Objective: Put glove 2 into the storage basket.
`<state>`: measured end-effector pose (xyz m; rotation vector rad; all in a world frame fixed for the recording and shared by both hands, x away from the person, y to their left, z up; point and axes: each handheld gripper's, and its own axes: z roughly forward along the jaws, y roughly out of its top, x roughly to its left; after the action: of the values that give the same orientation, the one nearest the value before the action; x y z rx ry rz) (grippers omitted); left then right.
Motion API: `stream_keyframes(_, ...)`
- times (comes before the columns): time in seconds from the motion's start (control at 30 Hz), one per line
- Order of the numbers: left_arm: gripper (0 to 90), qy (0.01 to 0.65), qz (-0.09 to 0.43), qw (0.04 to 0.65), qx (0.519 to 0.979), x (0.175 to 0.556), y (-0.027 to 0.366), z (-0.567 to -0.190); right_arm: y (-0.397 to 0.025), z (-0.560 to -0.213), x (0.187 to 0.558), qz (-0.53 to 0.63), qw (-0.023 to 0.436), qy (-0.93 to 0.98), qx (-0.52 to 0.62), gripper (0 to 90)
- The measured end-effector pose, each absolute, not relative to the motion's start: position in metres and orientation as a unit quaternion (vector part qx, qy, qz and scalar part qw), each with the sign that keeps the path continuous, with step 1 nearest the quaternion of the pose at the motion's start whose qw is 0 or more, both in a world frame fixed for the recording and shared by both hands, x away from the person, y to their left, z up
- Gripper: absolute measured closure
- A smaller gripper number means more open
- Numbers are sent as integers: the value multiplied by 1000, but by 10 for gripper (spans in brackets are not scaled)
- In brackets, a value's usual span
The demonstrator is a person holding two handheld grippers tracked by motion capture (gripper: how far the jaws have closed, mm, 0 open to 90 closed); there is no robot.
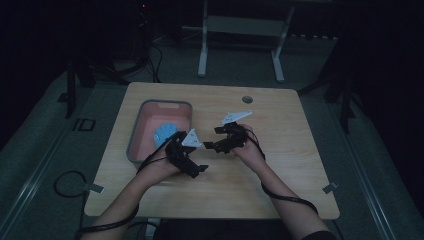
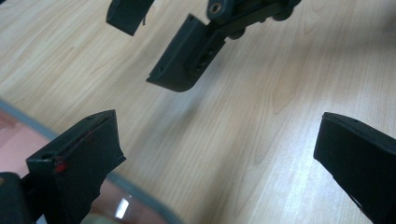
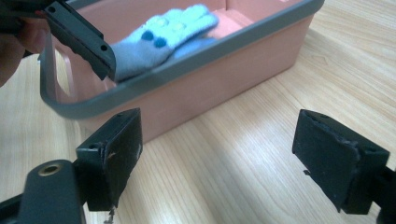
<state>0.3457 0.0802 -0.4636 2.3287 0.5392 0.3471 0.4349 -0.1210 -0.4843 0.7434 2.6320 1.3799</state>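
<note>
Here the glove lies in the bin, beyond both empty grippers' jaws.

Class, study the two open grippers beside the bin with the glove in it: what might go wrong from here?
1. The left gripper and right gripper hover close together over the table, so their fingers might collide.
2. The pink bin stands loose; a knock on its grey rim could shove it.
3. The soft blue glove lies low inside, so a grasp may slip.
</note>
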Motion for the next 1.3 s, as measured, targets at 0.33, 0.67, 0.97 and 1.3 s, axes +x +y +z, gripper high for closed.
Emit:
stream_keyframes(0.33, 7, 190, 129, 365, 902, 337, 63, -470, -135, -495, 430, 446, 42, 861, 242, 159)
stream_keyframes(0.67, 7, 163, 113, 367, 909, 328, 44, -484, -152, -515, 424, 434, 34, 863, 256, 159)
stream_keyframes(0.97, 7, 152, 91, 369, 912, 323, 32, -500, -160, -528, 419, 428, 38, 864, 263, 155)
stream_keyframes(1.3, 7, 157, 75, 368, 914, 321, 27, -519, -169, -544, 417, 419, 38, 867, 269, 156)
